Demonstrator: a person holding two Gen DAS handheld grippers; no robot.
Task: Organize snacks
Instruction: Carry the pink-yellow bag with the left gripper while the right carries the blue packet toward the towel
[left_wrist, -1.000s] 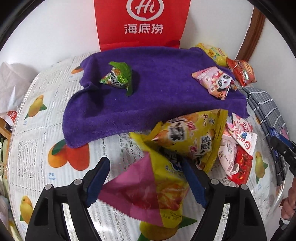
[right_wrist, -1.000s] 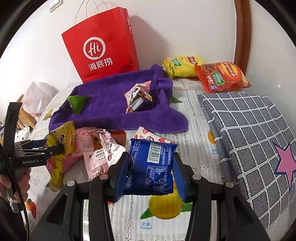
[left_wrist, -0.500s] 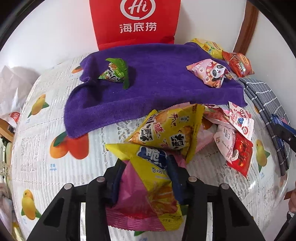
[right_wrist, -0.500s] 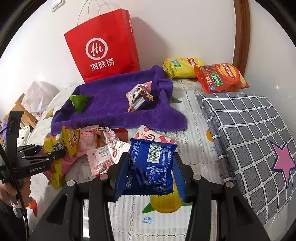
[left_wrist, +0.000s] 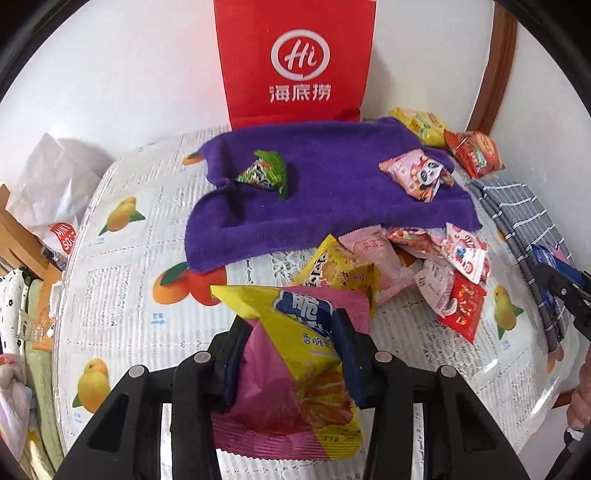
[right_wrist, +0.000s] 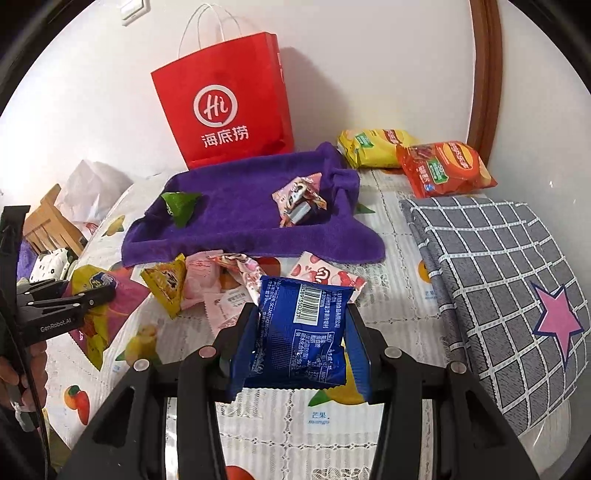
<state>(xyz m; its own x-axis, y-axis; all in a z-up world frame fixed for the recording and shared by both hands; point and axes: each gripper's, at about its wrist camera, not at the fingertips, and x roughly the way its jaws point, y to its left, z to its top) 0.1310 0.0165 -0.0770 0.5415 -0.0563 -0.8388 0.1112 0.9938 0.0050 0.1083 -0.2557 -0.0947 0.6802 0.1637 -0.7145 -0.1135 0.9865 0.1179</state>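
My left gripper (left_wrist: 291, 354) is shut on a yellow and pink snack bag (left_wrist: 295, 373) and holds it above the tablecloth. My right gripper (right_wrist: 301, 343) is shut on a blue snack packet (right_wrist: 303, 332), barcode side up. A purple towel (left_wrist: 332, 188) lies at the back with a green triangular snack (left_wrist: 264, 171) and a pink panda packet (left_wrist: 417, 171) on it. A heap of small packets (left_wrist: 424, 269) lies in front of the towel, with a yellow triangular bag (left_wrist: 336, 269) at its left. The left gripper also shows in the right wrist view (right_wrist: 74, 299).
A red paper bag (left_wrist: 295, 59) stands against the wall behind the towel. A yellow chip bag (right_wrist: 373, 146) and an orange chip bag (right_wrist: 443, 166) lie at the back right. A grey checked cloth (right_wrist: 498, 266) covers the right side. A wooden chair (right_wrist: 48, 225) stands left of the table.
My left gripper has closed on the yellow and pink bag and lifted it back from the heap. The right gripper has kept hold of the blue packet and barely moved.
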